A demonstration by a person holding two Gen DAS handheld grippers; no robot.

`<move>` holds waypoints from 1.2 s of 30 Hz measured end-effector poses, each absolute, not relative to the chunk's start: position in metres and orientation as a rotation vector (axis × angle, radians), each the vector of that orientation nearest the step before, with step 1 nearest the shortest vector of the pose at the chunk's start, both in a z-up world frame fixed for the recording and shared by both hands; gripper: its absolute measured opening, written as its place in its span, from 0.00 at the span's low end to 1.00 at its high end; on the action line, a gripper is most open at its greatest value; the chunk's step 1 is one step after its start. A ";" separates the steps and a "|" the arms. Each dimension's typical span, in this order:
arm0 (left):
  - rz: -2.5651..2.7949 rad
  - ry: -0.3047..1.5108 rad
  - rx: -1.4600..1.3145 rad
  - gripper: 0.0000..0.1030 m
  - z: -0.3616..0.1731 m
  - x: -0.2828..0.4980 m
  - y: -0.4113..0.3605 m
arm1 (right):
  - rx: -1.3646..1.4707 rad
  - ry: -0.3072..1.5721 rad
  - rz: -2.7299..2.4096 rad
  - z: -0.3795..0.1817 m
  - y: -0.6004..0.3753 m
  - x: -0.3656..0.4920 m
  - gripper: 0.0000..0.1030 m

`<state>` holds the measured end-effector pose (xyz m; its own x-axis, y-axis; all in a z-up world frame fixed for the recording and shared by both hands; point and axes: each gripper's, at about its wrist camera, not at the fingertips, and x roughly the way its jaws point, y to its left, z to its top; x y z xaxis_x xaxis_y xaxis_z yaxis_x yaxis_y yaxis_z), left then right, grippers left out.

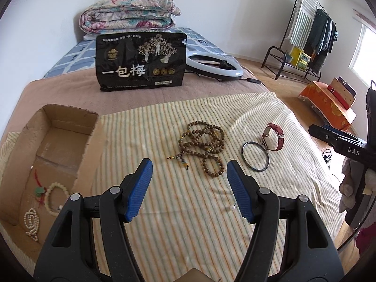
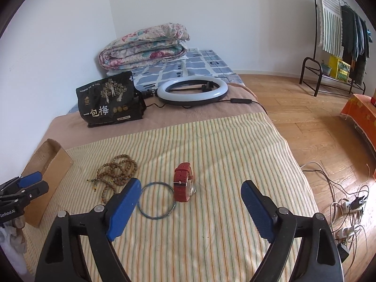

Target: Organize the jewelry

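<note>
A brown wooden bead necklace lies bunched on the striped cloth, just ahead of my open, empty left gripper. To its right lie a thin metal bangle and a red-strap watch. A small white pearl lies by my left gripper's right finger. The cardboard box at left holds a cream bead bracelet, a small pearl strand and a red cord piece. My right gripper is open and empty, hovering just short of the bangle and watch; the necklace lies to the left.
A black snack bag stands behind the cloth, a ring light beside it, a folded quilt further back. The bed's right edge drops to wooden floor with cables. The right gripper shows at the left view's right edge.
</note>
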<state>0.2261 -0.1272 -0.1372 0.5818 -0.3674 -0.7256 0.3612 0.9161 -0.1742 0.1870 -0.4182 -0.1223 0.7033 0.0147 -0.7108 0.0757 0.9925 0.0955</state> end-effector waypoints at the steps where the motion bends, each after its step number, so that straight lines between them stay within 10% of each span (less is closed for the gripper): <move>1: -0.427 0.855 -0.009 0.65 -0.140 0.229 -0.130 | 0.124 0.794 -0.031 -0.125 -0.419 0.189 0.86; 36: -0.369 0.961 0.196 0.78 -0.228 0.313 -0.218 | 0.124 0.888 0.018 -0.201 -0.417 0.246 0.77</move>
<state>0.3127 -0.2177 -0.2283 0.5170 -0.2193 -0.8274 0.3910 0.9204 0.0004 0.2460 -0.4172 -0.2007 0.6312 0.0672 -0.7727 0.0357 0.9927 0.1155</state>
